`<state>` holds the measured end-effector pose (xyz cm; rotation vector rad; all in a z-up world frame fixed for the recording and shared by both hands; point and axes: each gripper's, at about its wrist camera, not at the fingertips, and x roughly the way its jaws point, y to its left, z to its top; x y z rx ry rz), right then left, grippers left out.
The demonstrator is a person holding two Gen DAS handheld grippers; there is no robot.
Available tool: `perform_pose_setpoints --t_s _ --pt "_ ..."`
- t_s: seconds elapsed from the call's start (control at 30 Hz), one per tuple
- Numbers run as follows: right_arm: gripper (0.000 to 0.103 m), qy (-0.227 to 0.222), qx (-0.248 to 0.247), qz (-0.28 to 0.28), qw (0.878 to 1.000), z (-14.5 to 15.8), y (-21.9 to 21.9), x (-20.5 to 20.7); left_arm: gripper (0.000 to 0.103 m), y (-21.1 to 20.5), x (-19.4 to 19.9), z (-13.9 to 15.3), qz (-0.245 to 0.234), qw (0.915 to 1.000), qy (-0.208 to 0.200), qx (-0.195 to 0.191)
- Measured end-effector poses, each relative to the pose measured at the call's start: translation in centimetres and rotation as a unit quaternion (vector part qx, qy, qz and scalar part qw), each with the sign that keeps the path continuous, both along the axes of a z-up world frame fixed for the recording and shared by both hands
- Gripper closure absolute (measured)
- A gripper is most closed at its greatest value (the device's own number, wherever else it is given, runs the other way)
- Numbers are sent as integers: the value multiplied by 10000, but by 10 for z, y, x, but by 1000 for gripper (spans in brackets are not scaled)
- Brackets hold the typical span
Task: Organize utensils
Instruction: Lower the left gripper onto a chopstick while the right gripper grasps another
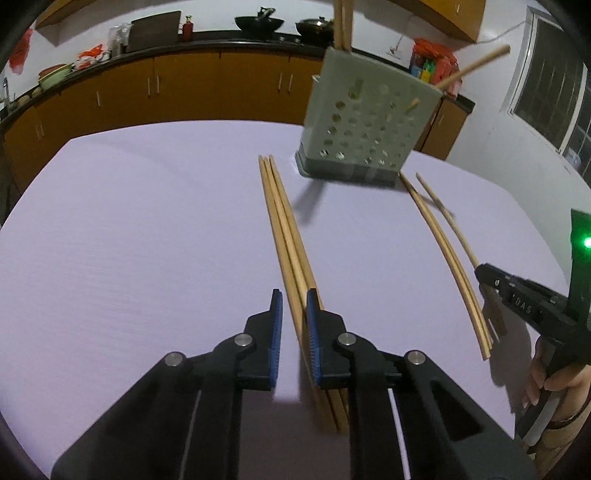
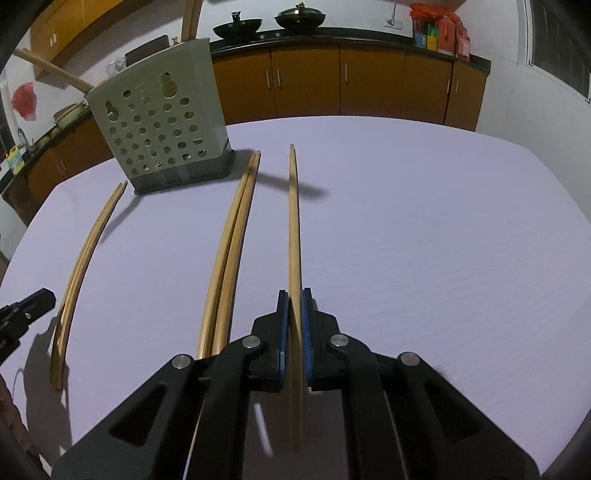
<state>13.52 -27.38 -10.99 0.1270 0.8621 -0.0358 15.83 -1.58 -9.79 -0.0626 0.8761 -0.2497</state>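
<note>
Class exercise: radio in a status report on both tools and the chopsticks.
Left tool shut on chopstick bundle. Right tool shut on single chopstick. Pair loose on table. Holder ahead, path clear.

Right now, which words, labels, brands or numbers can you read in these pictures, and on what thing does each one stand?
"DAS", with an unclear mark before it: pale raised letters on the black body of the right gripper, seen from the left wrist view.
Coloured packages on the far counter: print too small and blurred to read.
Utensil holder and chopsticks: no text visible.
</note>
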Motion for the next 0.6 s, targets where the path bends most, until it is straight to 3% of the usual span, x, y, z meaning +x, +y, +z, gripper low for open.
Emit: perform_pose_setpoints --t_s 0.17,0.43,0.6 --pt "95 -4 7 43 10000 1 1 -1 92 -3 4 -10 52 9996 110 258" --pt "94 13 14 142 9999 -1 4 0 91 -8 17 -11 144 9988 76 453" --pt "95 -2 -124 157 9998 1 1 3 95 2 29 -11 284 9984 68 494"
